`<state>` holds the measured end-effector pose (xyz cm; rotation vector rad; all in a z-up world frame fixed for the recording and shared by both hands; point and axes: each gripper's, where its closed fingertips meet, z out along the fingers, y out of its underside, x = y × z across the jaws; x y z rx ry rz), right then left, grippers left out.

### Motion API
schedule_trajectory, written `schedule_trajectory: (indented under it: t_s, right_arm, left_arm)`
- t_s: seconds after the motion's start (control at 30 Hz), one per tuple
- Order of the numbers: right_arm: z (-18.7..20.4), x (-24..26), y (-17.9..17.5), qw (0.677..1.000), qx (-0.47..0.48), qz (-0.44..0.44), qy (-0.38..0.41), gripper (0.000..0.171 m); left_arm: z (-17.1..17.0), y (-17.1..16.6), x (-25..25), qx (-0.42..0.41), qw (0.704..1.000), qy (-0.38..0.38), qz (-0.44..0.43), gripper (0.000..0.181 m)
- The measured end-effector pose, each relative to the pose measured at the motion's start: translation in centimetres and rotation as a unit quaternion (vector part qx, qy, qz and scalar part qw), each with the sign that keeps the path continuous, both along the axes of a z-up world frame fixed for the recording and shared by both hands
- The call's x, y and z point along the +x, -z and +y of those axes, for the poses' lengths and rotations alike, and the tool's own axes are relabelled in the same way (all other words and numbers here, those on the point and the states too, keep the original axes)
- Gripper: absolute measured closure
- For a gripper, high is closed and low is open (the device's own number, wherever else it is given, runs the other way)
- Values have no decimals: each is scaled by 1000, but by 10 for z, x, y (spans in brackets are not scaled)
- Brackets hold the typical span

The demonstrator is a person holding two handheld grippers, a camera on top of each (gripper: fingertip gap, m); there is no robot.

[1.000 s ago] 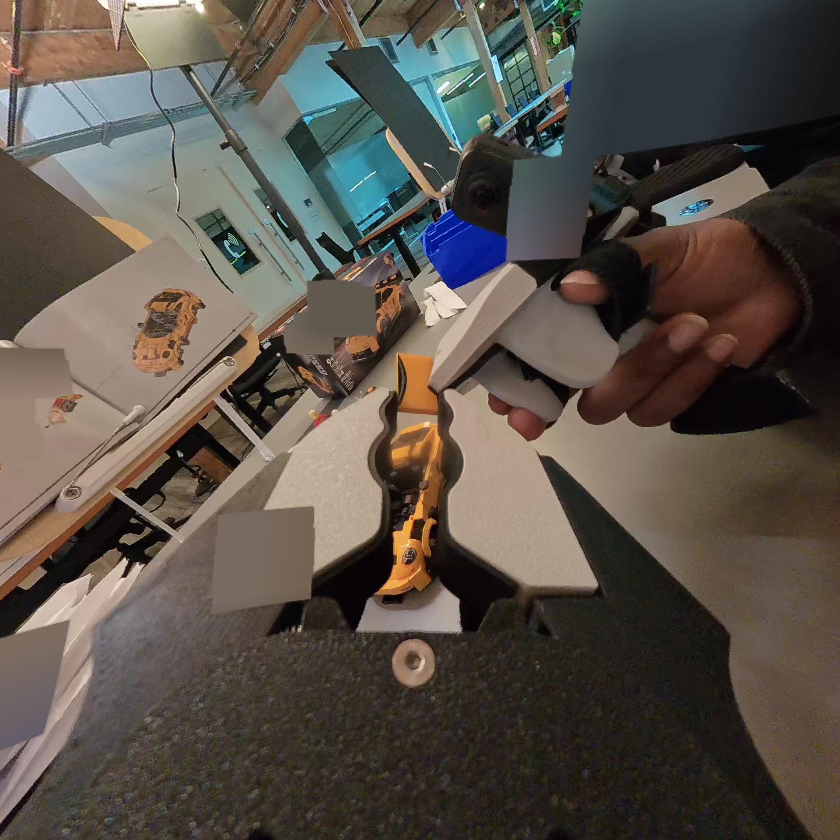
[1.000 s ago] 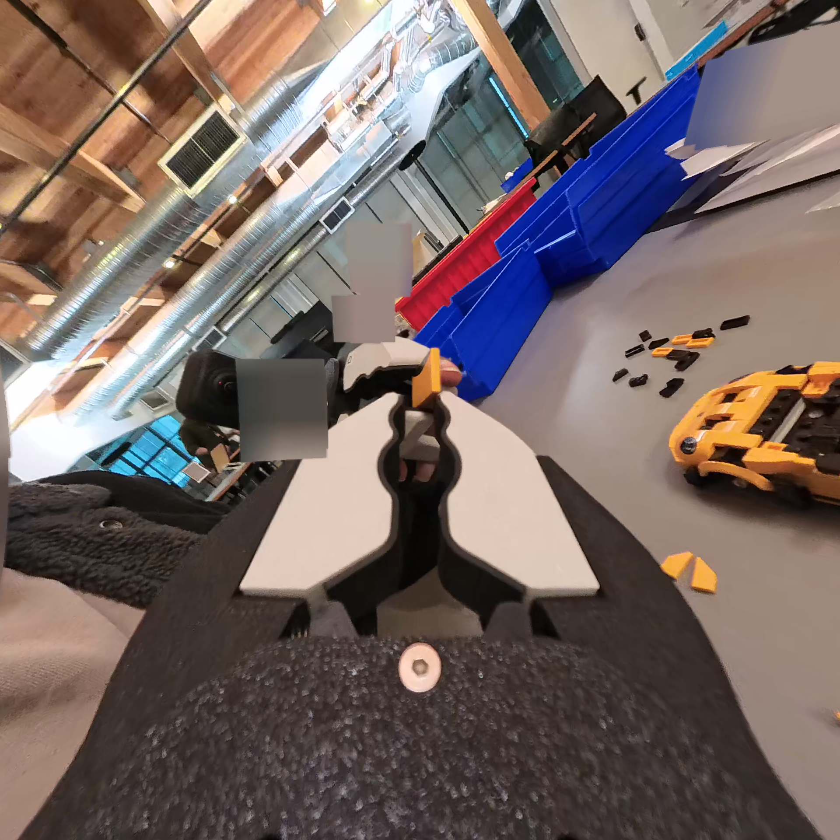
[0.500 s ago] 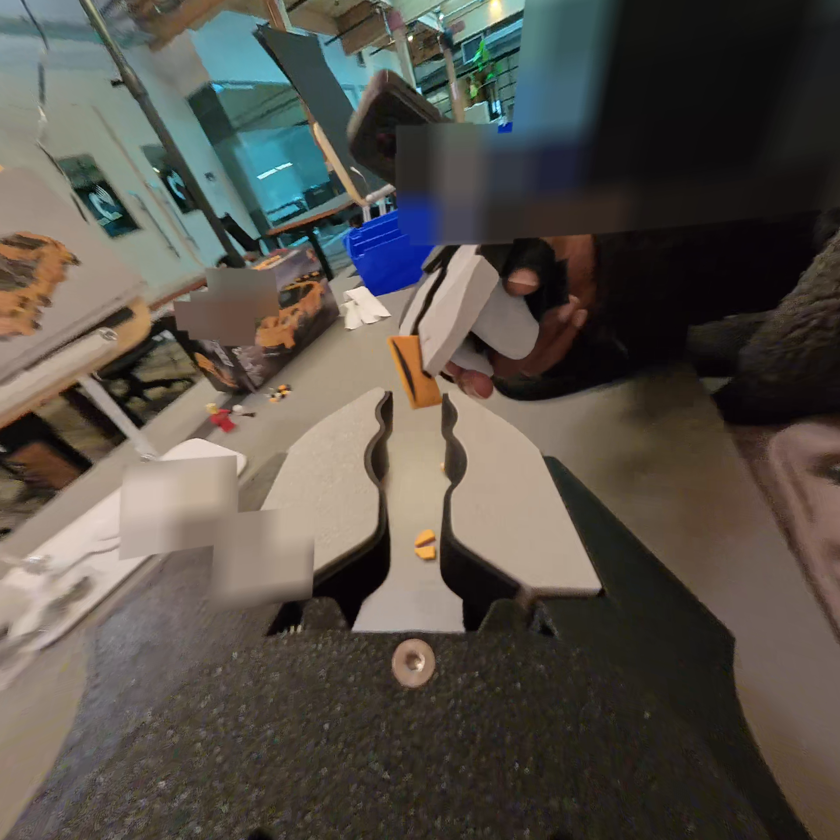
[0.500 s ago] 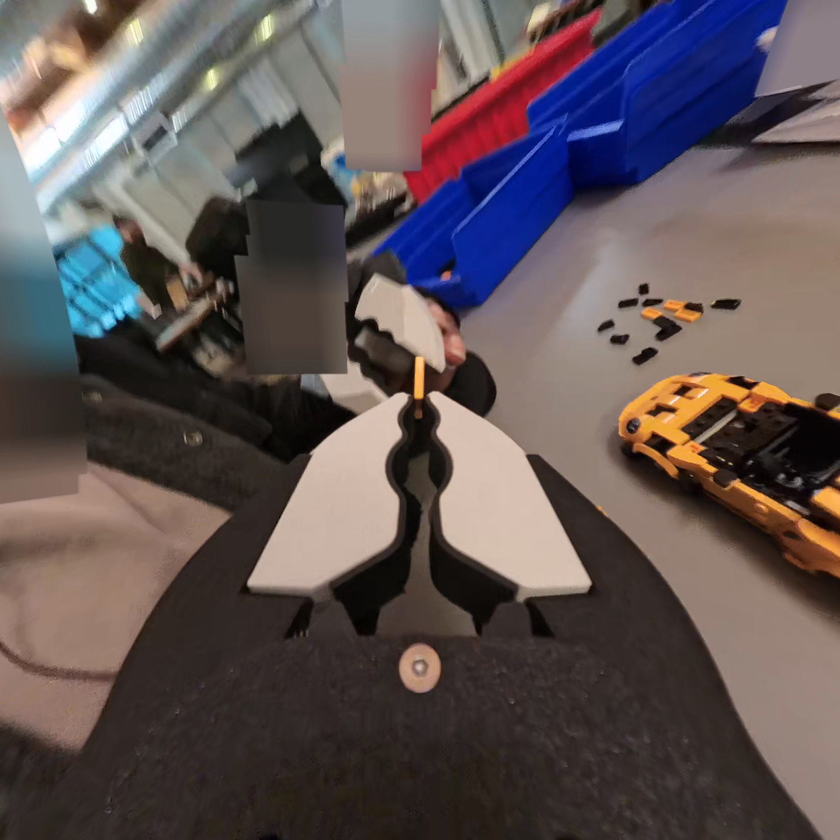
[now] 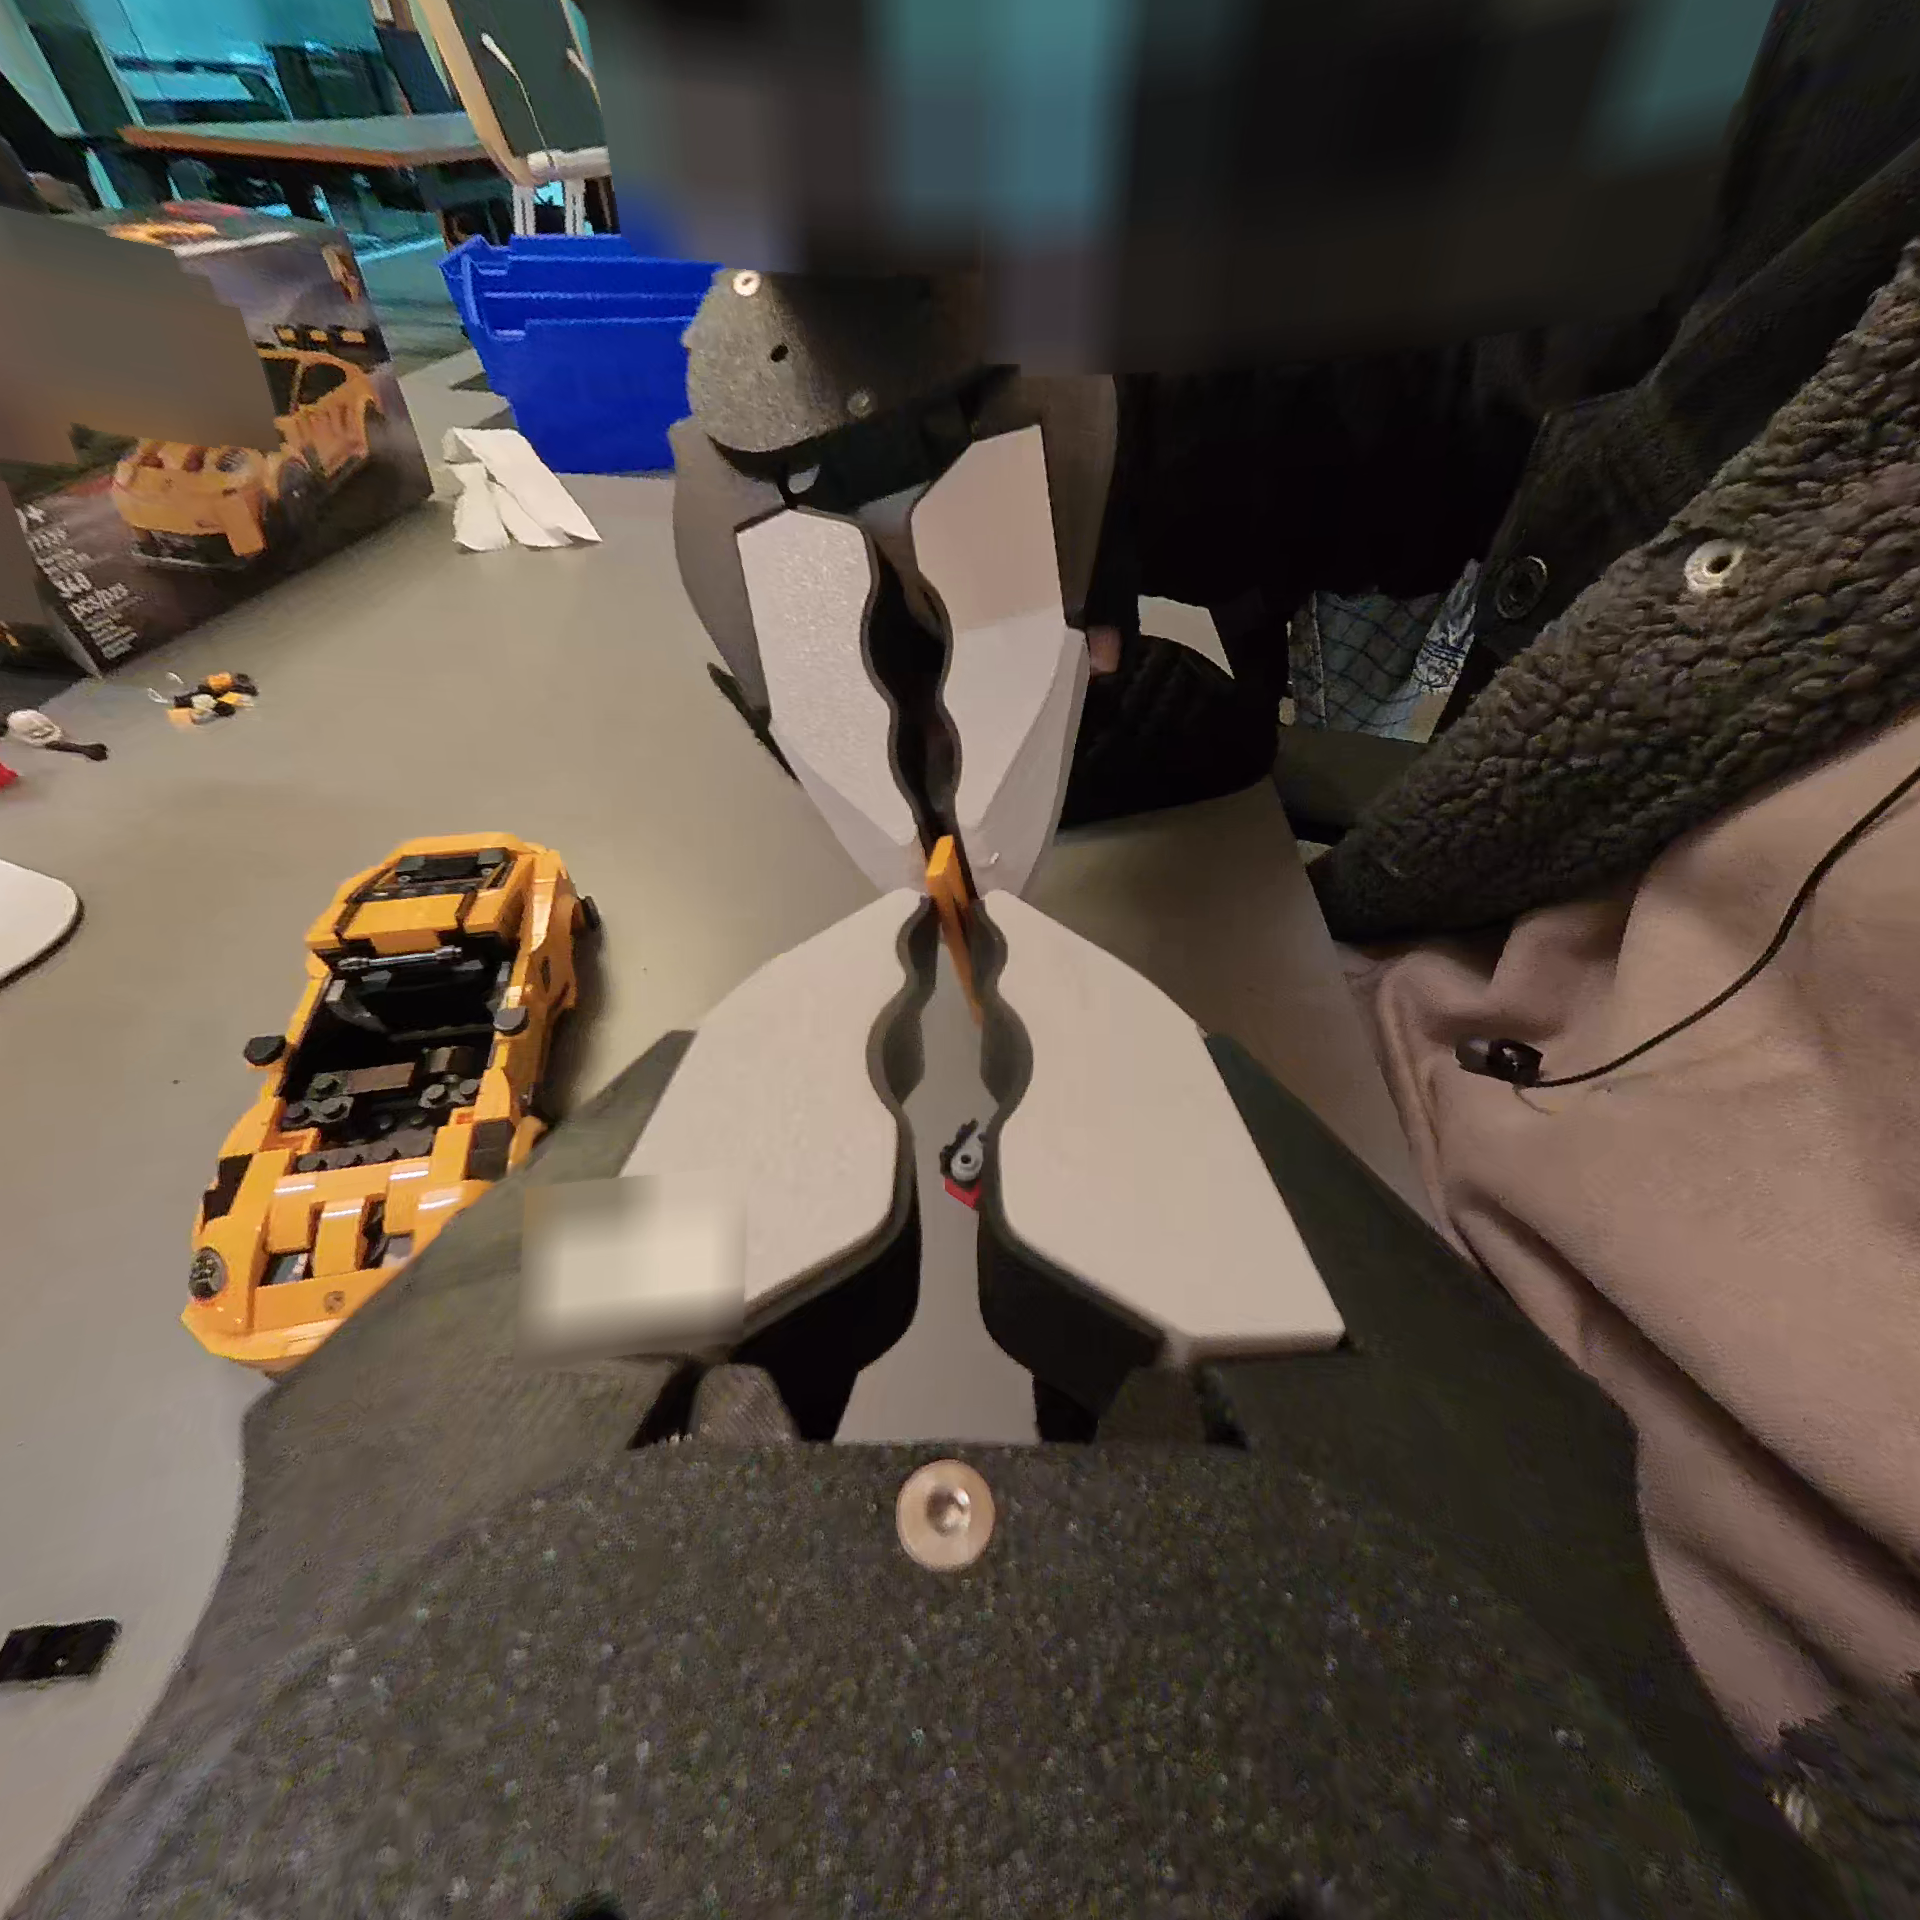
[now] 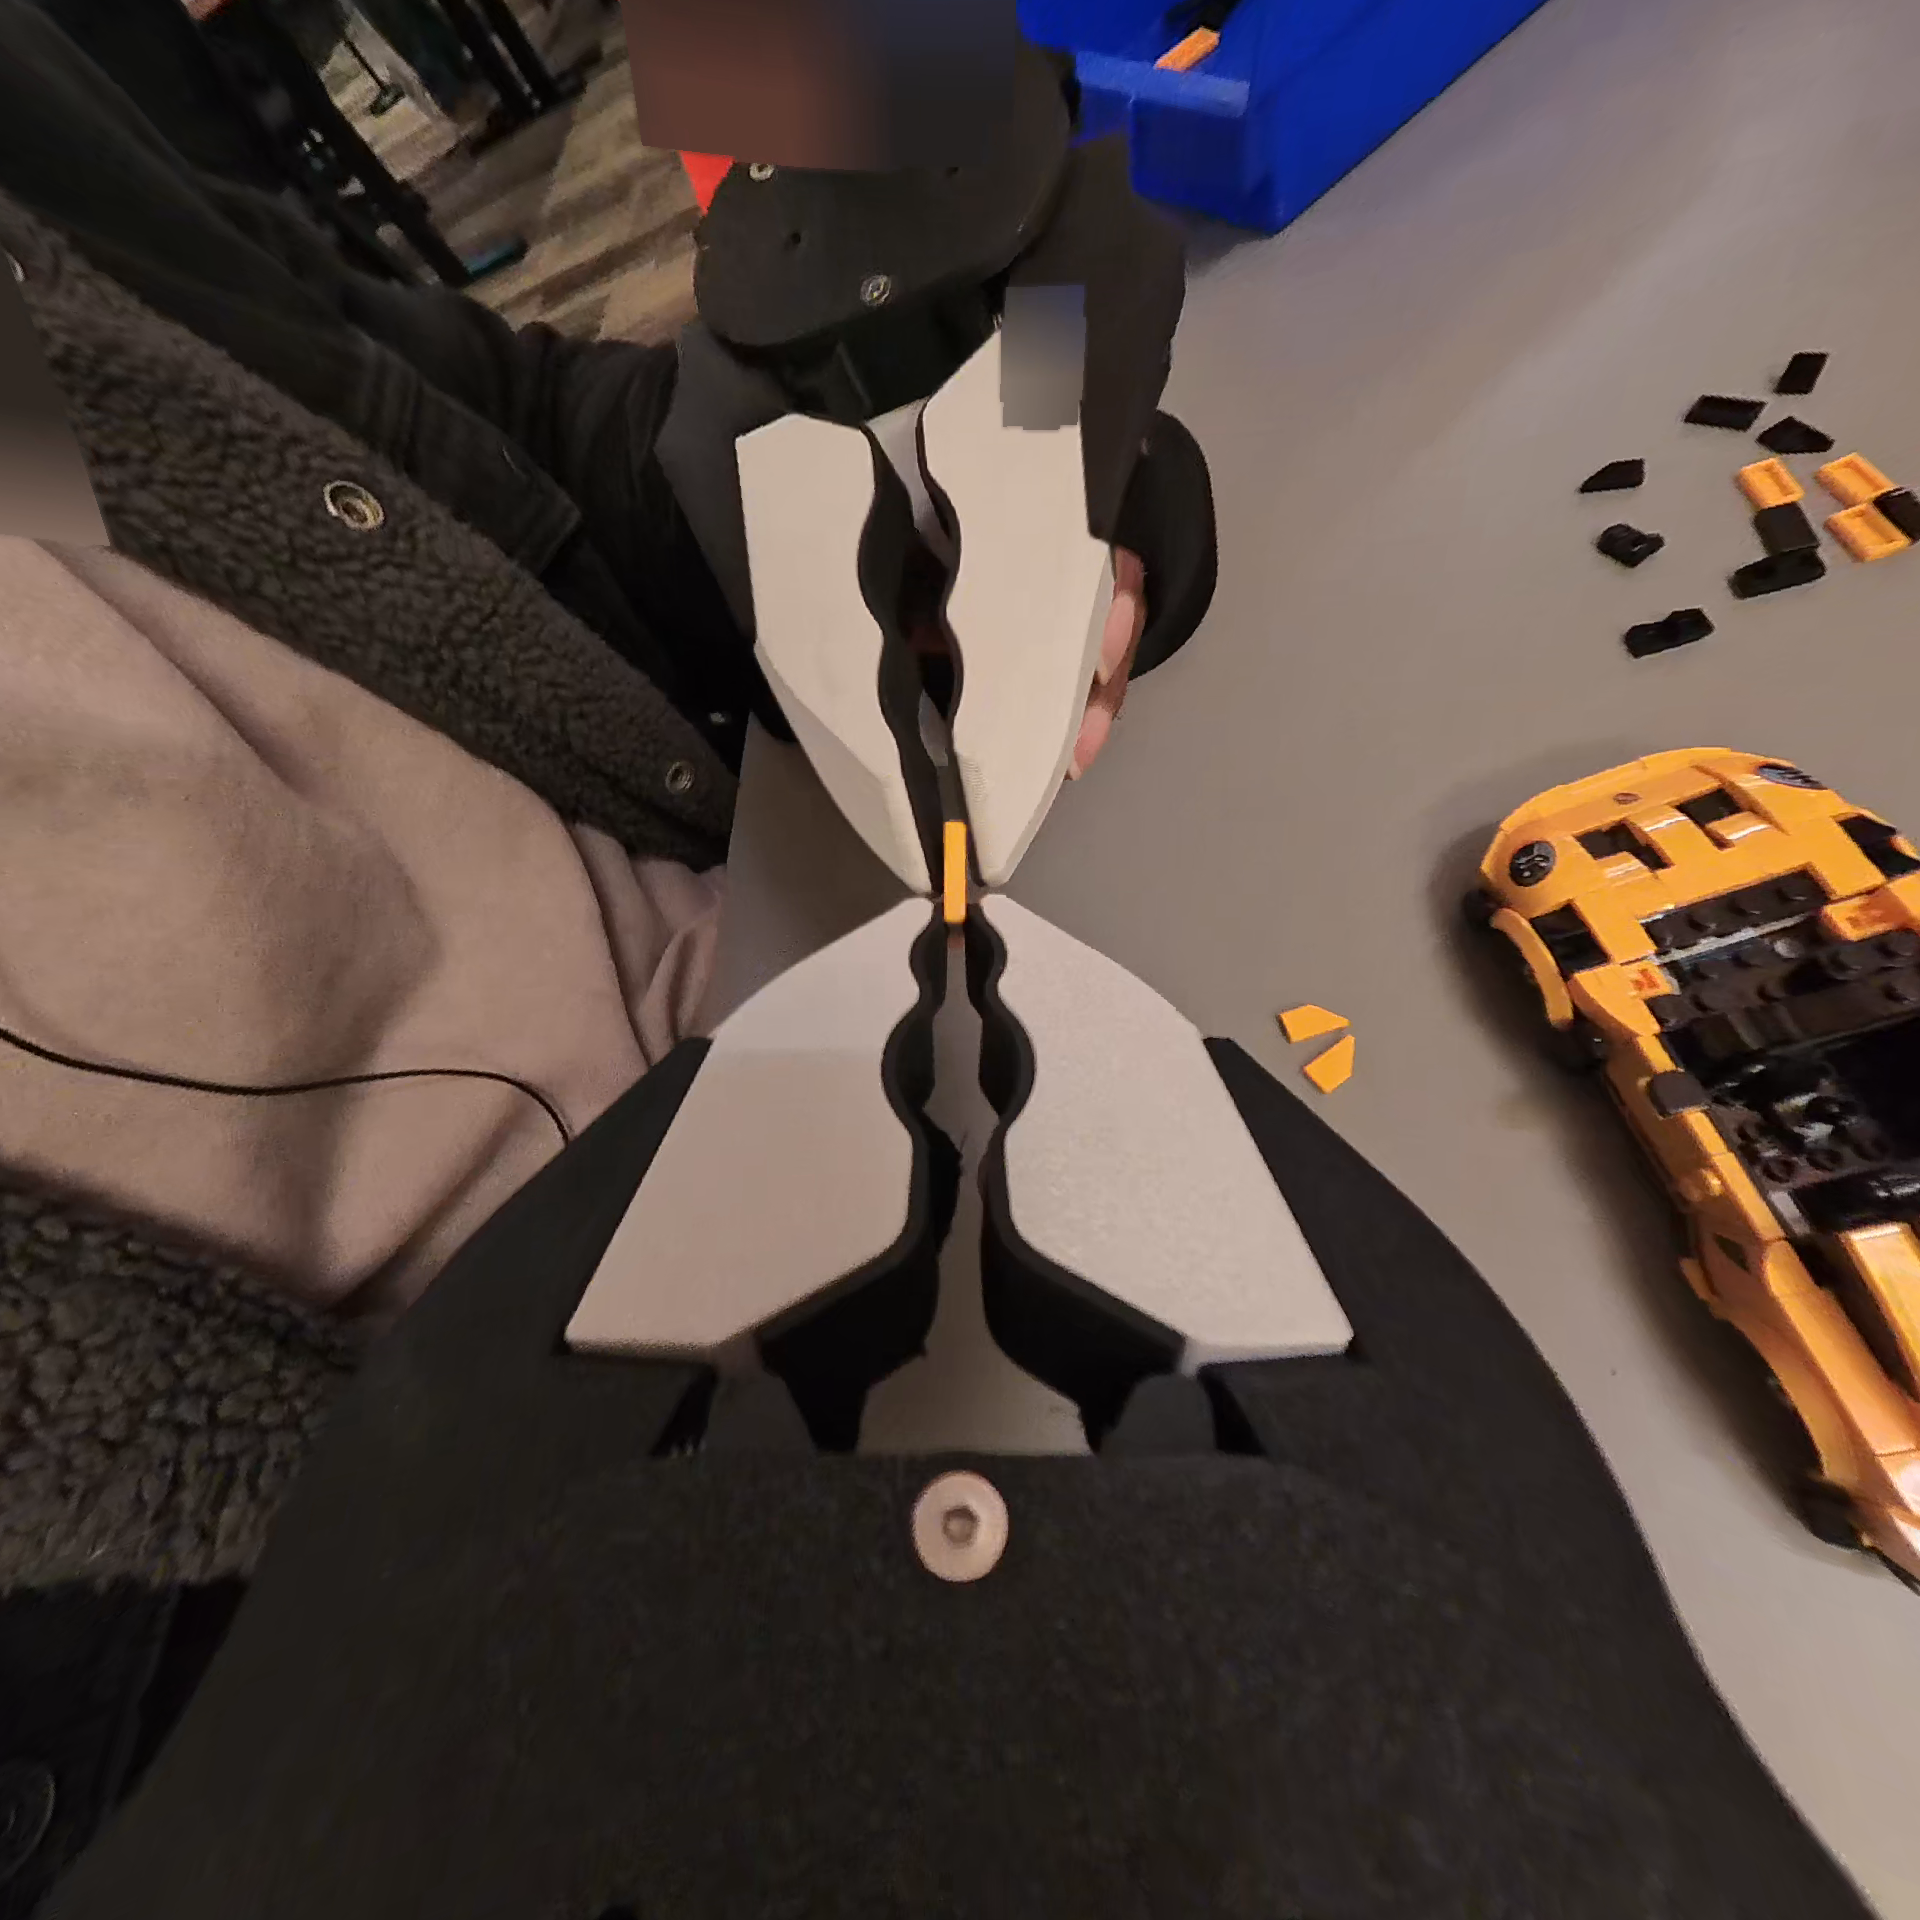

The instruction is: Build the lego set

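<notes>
Your table (image 5: pixel 540 748) is grey, and your coat (image 5: pixel 1683 665) fills one side of both views. The orange car (image 5: pixel 384 1081) sits flat on the table, off to the side of both grippers, nose toward you, with its black middle open. You hold the two grippers tip to tip, pointing at each other above the table's near edge. Your left gripper (image 5: pixel 951 914) and right gripper (image 6: pixel 951 909) both have their fingers pressed in on one small orange piece (image 6: pixel 954 868), which sits edge-on between the four tips. It looks like both pinch it, but the grip is hard to see. Two tiny orange wedges (image 6: pixel 1317 1044) lie near the car.
</notes>
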<state>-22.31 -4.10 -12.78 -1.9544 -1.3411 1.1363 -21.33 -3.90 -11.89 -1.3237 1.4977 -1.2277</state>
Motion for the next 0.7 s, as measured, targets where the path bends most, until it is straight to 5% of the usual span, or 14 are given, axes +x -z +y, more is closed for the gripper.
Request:
schedule_trajectory:
  t_s: [0.27, 0.7]
  right_arm:
    - [10, -2, -5, 1000, 0, 13, 6, 168]
    - [39, -7, -32, 978, 21, 153, 137, 164]
  left_arm:
    - [9, -6, -2, -92, 996, -13, -12, 178]
    - [40, -33, -13, -226, 965, -61, -115, 178]
